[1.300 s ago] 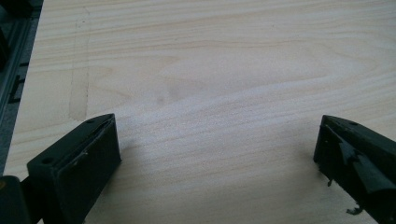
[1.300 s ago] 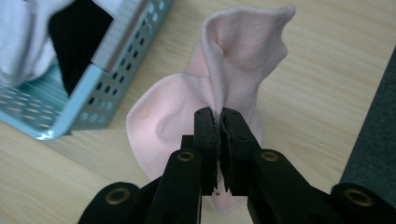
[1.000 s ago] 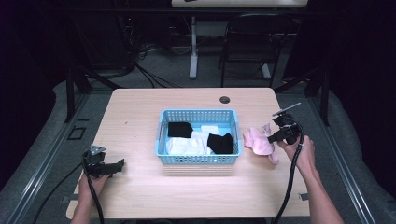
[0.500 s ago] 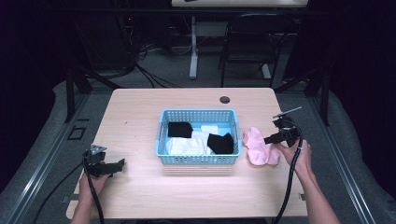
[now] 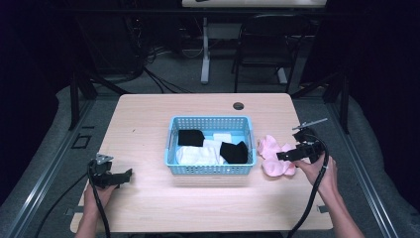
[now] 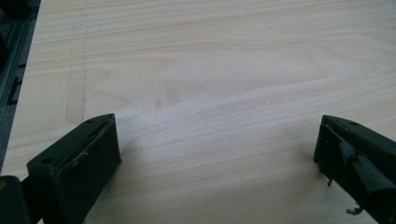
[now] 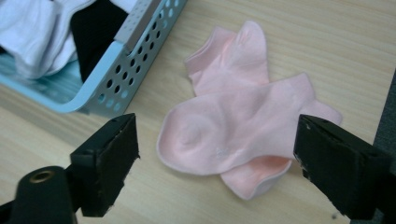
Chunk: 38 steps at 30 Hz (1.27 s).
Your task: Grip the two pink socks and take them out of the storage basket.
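Poised with jaws spread wide over the pink socks (image 7: 238, 135), right gripper (image 5: 296, 153) empty and just above the pair, lying flat on the table (image 5: 148, 124) directly ahead of and between its two jaws. Stacked one across the other, with the upper sock's long axis running across the opening from jaw to jaw and the lower one angled away toward the far side. Just off that gripper's left jaw, the blue basket (image 7: 116, 79) of black and white laundry, beside the socks but apart from them. Far nearer to the right hand than to the left gripper (image 5: 115, 177), parked well off beyond the basket, its jaws likewise spread over bare wood and holding nothing. Likely next: a straight drop and squeeze onto the pile
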Tool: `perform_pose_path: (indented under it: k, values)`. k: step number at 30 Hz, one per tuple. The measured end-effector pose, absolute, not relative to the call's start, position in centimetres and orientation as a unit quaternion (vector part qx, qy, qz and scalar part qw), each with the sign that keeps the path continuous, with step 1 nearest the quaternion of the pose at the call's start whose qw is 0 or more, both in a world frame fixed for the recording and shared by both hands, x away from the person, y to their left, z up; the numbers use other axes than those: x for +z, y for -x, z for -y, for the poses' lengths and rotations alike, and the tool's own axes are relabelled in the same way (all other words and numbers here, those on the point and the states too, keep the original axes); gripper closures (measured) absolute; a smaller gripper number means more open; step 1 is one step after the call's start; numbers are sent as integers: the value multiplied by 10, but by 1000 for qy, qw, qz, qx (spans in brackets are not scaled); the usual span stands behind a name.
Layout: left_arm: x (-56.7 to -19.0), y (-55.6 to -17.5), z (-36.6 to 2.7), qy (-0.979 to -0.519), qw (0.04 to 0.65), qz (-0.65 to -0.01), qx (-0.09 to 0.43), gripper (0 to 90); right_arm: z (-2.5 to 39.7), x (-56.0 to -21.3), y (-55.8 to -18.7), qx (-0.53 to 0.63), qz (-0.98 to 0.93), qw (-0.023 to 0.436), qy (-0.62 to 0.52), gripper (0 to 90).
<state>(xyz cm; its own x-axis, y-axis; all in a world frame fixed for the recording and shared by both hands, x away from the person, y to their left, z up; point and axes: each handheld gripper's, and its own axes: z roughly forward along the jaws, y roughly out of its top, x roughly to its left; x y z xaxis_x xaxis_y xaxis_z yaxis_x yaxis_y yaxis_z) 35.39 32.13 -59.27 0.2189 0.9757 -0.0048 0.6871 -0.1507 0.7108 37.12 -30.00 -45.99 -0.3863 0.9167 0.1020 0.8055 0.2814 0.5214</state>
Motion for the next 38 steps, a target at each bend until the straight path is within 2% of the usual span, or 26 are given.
perform_pose_path:
  k: [2,7,19,20,25,38]
  values:
    - [-593,-354,-321,-720,302,-578,239,4,298,-460,-359,247,-804,107,-530,74]
    - [-593,-354,-321,-720,302,-578,239,4,294,-468,-340,239,-816,103,-516,43]
    - [-593,-354,-321,-720,302,-577,239,4,297,-495,-306,218,-831,88,-504,25]
    - [-593,-354,-321,-720,301,-577,238,4,301,-503,-302,217,-828,76,-511,25]
    - [-592,-355,-321,-722,301,-576,237,3,306,-523,-301,185,-835,48,-516,27]
    - [-592,-355,-321,-722,302,-575,237,3,319,-529,-308,169,-831,45,-527,55]
